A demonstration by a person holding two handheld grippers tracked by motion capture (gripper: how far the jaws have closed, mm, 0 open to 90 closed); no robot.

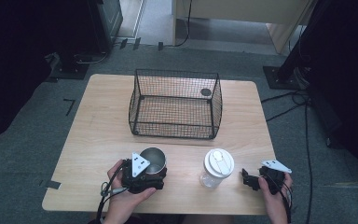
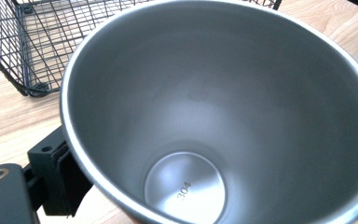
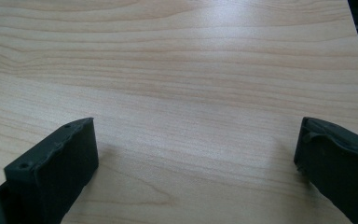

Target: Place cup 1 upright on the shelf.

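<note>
Grey carpet surrounds a pale wooden counter (image 1: 98,135) whose far half carries a black wire basket (image 1: 175,103). At the near edge, the left tool (image 1: 144,173) is clenched around a steel cup (image 1: 153,160); in the left gripper view one black pad (image 2: 67,179) presses against the cup's outer wall while the open mouth faces the camera, the bare inside marked 304 on the bottom. The cup stands upright, its long axis vertical, near the counter's front. The basket lies straight ahead of it, well apart, its open top facing up. A clear jar with a white lid (image 1: 217,167) stands between the two hands. The right tool (image 1: 251,179) rests released beside the jar, jaws spread over bare wood. The left hand (image 1: 126,198) is plainly nearer, so the carry forward into the basket seems its job.
</note>
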